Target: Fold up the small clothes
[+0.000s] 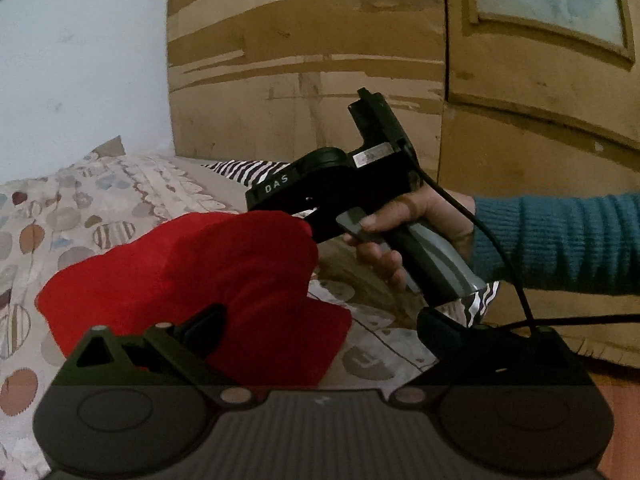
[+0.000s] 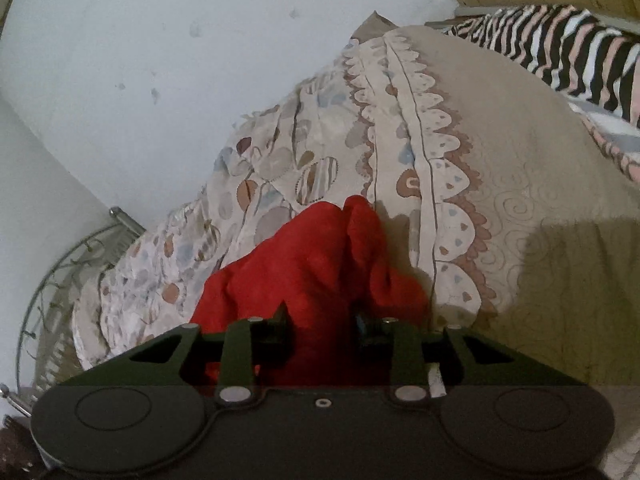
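Red cloth fills the space right in front of both my cameras: a small red garment bunched on the patterned bedspread. In the right wrist view my right gripper has its two fingers pressed into the garment from either side, a thick fold of it pinched between them, so I read it as clamped on the cloth. In the left wrist view my left gripper stands wide apart, one finger lying against the near edge of the garment, the other well clear of it over the bedspread. Just past the garment the right hand, in a teal knitted sleeve, grips the right tool's handle. Beyond the garment lies a zebra-striped cloth, then the pale wall and the brown cardboard.
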Demonstrator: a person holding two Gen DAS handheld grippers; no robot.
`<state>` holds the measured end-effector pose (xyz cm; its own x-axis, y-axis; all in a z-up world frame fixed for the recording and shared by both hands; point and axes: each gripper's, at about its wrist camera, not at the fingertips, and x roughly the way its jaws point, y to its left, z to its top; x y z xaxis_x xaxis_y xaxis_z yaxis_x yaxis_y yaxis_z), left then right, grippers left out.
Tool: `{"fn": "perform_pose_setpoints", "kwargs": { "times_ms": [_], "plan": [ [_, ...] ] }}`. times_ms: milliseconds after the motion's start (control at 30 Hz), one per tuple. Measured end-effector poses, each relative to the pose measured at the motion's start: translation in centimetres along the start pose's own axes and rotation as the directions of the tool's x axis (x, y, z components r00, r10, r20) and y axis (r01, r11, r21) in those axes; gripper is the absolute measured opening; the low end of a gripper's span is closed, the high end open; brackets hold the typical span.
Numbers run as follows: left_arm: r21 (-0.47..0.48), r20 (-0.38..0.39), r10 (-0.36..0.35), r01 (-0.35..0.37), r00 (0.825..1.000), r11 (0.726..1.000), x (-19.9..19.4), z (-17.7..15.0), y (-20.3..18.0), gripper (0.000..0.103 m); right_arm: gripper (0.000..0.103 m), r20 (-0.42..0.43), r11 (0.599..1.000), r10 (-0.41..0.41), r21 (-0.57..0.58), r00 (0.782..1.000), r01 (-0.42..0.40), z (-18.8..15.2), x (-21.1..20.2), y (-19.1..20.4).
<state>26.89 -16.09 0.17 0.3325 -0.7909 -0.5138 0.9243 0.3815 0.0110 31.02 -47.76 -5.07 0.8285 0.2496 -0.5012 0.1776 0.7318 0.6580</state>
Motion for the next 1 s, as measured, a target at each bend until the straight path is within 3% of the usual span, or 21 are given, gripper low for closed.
{"fn": "perform_pose_setpoints", "kwargs": {
  "times_ms": [67,133,200,267,400,600,733,900,1000],
  "plan": [
    [-0.027,0.003,0.003,-0.003,1.0,1.0,-0.4,-0.2,0.2,0.102,0.045,0.002,0.999,-0.026,-0.038,1.0,0.026,0.2,-0.3,1.0],
    [-0.037,0.005,0.009,-0.008,1.0,0.999,-0.7,-0.6,0.0,0.102,0.063,0.017,0.994,-0.054,-0.092,0.998,0.055,0.4,-0.9,2.4],
    [-0.032,0.008,0.016,-0.016,1.0,0.999,-1.2,-0.8,-0.2,0.102,0.091,0.045,0.984,-0.087,-0.151,0.995,0.093,0.6,-1.6,3.9],
    [-0.027,0.008,0.027,-0.027,1.0,0.999,-1.5,-0.9,-0.4,0.102,0.1,0.069,0.972,-0.102,-0.205,0.992,0.114,0.7,-2.5,5.3],
    [-0.055,0.019,0.032,-0.031,0.999,0.998,-2.0,-0.8,-0.4,0.102,0.102,0.055,0.942,-0.071,-0.326,0.996,0.085,0.5,-4.0,8.5],
    [-0.041,0.006,0.051,-0.05,0.999,0.998,-1.6,-0.6,-0.9,0.102,0.102,-0.113,0.863,-0.013,-0.504,0.994,-0.046,-1.2,-3.5,12.1],
    [-0.013,0.003,0.062,-0.062,0.998,0.998,-1.6,-0.8,-1.2,0.102,0.102,-0.14,0.81,-0.129,-0.585,0.982,0.023,-2.6,-2.4,12.5],
    [0.004,0.013,0.05,-0.05,0.999,0.999,-2.4,-1.1,-1.2,0.102,0.102,-0.104,0.77,-0.234,-0.626,0.967,0.119,-4.2,-2.4,10.5],
    [-0.005,0.016,0.041,-0.041,0.999,0.999,-3.4,-1.5,-1.5,0.102,0.102,-0.08,0.789,-0.251,-0.595,0.965,0.155,-5.2,-2.7,8.8]
  ]
}}
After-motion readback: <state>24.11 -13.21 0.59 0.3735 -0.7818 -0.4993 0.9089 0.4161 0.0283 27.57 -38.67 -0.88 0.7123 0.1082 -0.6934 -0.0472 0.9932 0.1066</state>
